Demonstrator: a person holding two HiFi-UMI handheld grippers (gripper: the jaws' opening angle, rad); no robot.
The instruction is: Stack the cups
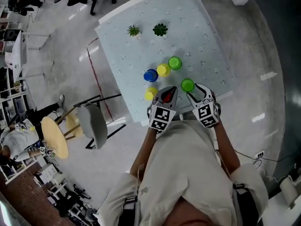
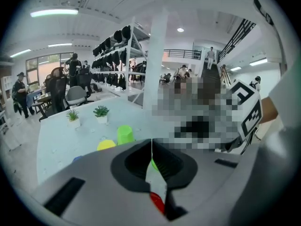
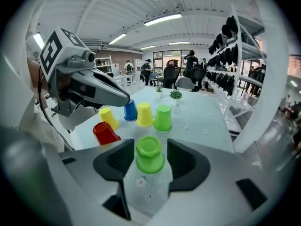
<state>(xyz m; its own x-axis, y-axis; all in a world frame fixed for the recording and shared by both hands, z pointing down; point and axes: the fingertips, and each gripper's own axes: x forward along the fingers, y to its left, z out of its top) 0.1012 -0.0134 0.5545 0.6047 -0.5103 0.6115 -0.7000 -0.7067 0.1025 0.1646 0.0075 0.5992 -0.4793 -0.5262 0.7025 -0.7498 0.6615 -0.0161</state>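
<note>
Green cup [image 3: 150, 160] stands mouth-down between your right gripper's [image 3: 150, 149] jaws. They are spread wider than the cup and don't press it, lined up for a grab, I'd judge. Your left gripper [image 2: 151, 149] has its jaws together and empty, just over the red cup [image 3: 104, 133]. Beyond, the blue cup [image 3: 130, 110] and yellow cups [image 3: 144, 114] sit inverted on the table [image 3: 202, 117], ready for nesting.

Green cup [image 3: 150, 154], red cup [image 3: 104, 133], pale flower-dotted table [image 3: 202, 119].

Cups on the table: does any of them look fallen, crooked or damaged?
Nothing stands out. All six cups stand rim-down on the table, none fallen; the near green cup sits inside the open right claw.
</note>
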